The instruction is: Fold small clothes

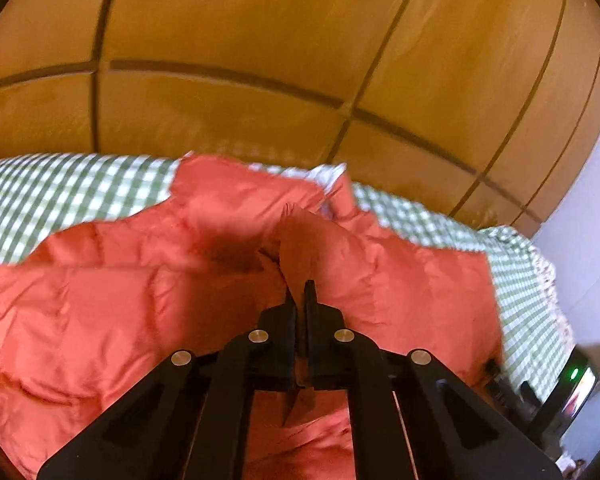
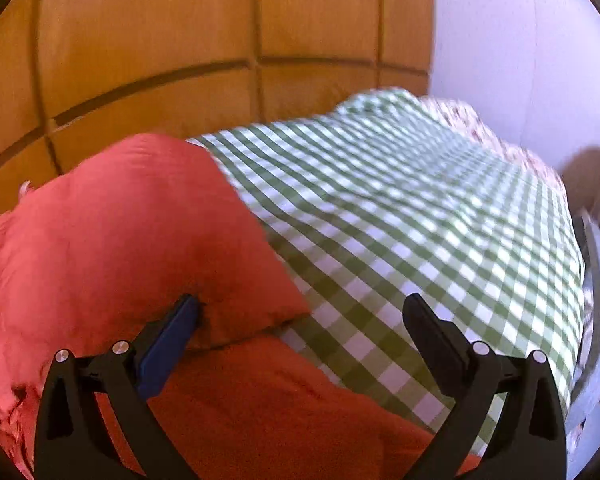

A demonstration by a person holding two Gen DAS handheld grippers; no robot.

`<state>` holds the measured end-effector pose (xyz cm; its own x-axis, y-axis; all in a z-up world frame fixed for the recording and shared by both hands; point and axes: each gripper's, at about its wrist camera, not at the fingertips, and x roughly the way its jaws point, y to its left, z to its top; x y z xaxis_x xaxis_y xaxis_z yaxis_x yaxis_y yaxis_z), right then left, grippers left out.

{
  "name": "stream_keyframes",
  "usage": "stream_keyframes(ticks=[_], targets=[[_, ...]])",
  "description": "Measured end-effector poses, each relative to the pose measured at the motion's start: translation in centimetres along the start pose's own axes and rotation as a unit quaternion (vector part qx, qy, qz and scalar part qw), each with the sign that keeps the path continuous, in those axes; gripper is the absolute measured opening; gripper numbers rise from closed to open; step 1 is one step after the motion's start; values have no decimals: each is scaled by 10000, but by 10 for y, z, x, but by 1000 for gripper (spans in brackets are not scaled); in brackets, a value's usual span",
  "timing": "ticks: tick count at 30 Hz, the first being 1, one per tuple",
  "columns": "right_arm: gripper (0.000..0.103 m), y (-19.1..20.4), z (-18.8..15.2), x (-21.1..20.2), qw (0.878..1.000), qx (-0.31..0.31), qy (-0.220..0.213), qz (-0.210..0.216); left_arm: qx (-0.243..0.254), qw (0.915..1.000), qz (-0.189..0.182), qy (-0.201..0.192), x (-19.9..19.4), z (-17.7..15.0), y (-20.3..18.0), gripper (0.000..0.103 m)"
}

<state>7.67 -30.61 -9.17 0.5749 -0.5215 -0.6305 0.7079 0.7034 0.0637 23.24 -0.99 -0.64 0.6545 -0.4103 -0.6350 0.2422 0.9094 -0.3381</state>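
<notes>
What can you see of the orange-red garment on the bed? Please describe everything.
The orange-red garment looks like thin, slightly shiny woven fabric, crumpled and partly folded over itself. It lies on a green-and-white checked cloth. The left hand-held gripper is shut on a raised fold near its middle. The right hand-held gripper is open, with one finger against a folded corner.

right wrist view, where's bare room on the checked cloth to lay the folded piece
Free: the green checked cloth between the red garment and the far edge by the white wall. Crowded: the near left, covered by the garment, where the open right gripper hovers.
</notes>
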Motion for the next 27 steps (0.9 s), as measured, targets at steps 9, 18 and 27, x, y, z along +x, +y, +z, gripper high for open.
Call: stream_keyframes(ticks=[9,18,27], targets=[[101,-41,-1,-22,9876,887,-489,1197,-156,9996,222,-4,13,-47,35,2],[101,8,57,-3,9888,185,-261,1457,-253,9995,141,-136,19,-61,41,2],[101,48,60,78,9952,-274,485,798,-338,9993,98,-98,22,-66,45,2]])
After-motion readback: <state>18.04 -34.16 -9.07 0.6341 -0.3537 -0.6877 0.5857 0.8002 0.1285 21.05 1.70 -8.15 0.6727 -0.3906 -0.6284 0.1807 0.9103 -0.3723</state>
